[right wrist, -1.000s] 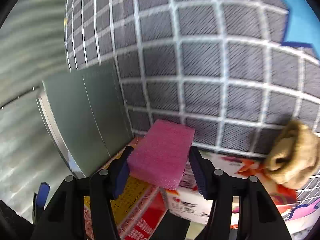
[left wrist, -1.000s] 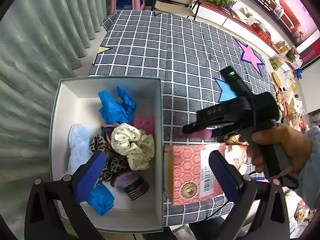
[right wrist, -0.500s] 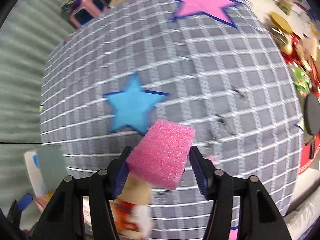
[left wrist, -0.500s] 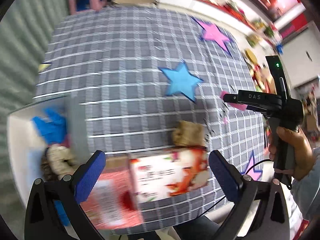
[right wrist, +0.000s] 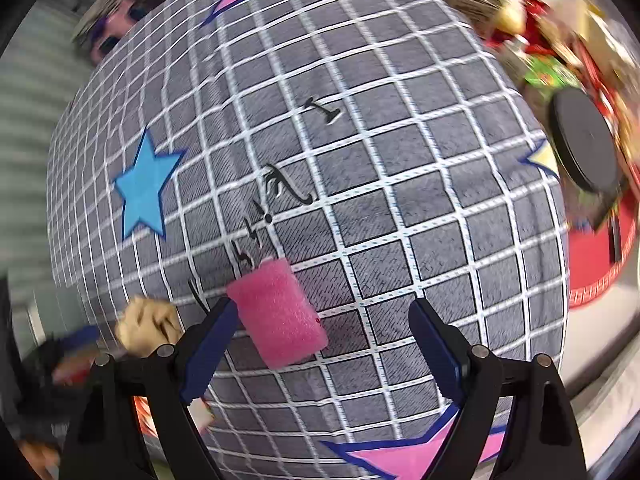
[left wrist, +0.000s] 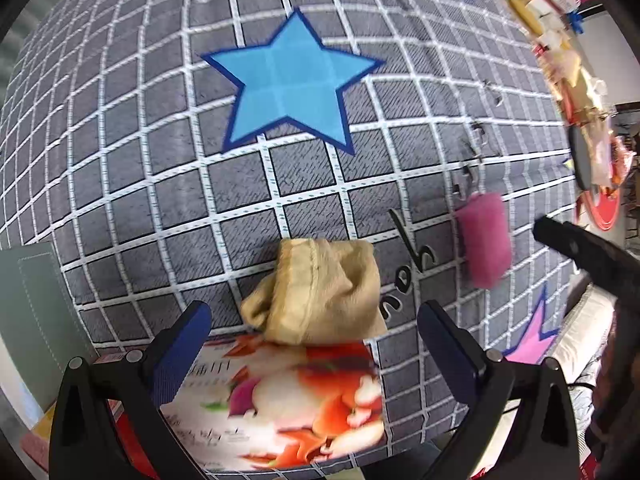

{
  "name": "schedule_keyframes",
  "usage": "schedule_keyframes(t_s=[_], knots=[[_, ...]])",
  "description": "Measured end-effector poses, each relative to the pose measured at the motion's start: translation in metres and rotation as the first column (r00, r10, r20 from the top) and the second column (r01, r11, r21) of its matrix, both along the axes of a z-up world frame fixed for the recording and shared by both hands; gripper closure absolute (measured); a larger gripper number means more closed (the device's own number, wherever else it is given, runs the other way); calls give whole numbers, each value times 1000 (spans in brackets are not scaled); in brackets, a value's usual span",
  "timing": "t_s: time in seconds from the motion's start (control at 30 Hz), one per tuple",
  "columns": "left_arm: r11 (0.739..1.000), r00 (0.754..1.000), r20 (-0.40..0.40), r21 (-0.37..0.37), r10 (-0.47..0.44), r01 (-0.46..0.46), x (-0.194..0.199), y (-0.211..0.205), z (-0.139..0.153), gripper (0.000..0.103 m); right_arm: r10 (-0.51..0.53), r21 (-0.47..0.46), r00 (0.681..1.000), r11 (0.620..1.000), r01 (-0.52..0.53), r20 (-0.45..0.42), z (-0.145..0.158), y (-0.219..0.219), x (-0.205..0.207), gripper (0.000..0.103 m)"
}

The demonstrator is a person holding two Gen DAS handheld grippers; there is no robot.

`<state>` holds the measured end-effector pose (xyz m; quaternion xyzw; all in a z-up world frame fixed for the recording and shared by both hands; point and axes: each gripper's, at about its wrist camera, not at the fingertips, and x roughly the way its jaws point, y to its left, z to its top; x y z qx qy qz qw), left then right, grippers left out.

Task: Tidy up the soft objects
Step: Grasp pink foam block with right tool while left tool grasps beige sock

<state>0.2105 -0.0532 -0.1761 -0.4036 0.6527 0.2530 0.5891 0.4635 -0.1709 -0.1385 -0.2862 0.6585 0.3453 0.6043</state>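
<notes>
A pink foam sponge (right wrist: 280, 314) lies or drops free on the grey checked cloth, just off my right gripper's left finger; it also shows blurred in the left wrist view (left wrist: 482, 240). My right gripper (right wrist: 324, 340) is open and empty. A tan rolled sock (left wrist: 320, 296) lies on the cloth at the edge of a printed packet (left wrist: 288, 396); it also shows in the right wrist view (right wrist: 148, 326). My left gripper (left wrist: 314, 346) is open, its fingers either side of the sock and just short of it.
The grey-green wall of the storage box (left wrist: 28, 312) stands at the left edge. A blue star (left wrist: 288, 84) is printed on the cloth. Cluttered goods and a dark round lid (right wrist: 584, 140) lie beyond the cloth's right edge.
My right gripper has opened and let go of the pink sponge after carrying it right, away from the box. My left gripper has swung from the box to the tan sock.
</notes>
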Motion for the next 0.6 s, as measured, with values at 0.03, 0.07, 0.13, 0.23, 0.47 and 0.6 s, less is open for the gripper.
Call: schedule_keyframes(t_s=[0.03,0.07,0.13,0.23,0.47,0.6], knots=[[1000,1000,-14,0,-10,10,4,0,-5,0,54,-3,998,999,-54,13,0,1,-3,15],[1000,1000,-25,3,-18,18,7,0,-7,0,118,-10,993,993,-118,24,-2,3,-10,15],[999,998,-53,-9,-31,31,10,0,-18,0,203,-16,979,979,-203,34,-8,7,-24,15],[999,994,-103,-40,-33,29,12,-1,-33,0,298,-18,954,955,-298,32,-17,12,-40,15],[997,986,-158,-64,-51,41,14,-3,-54,5,366,-31,930,930,-366,22,-47,32,-63,15],[996,981,-185,-80,-59,45,10,-4,-66,8,403,-50,915,914,-402,26,-65,43,-75,15]])
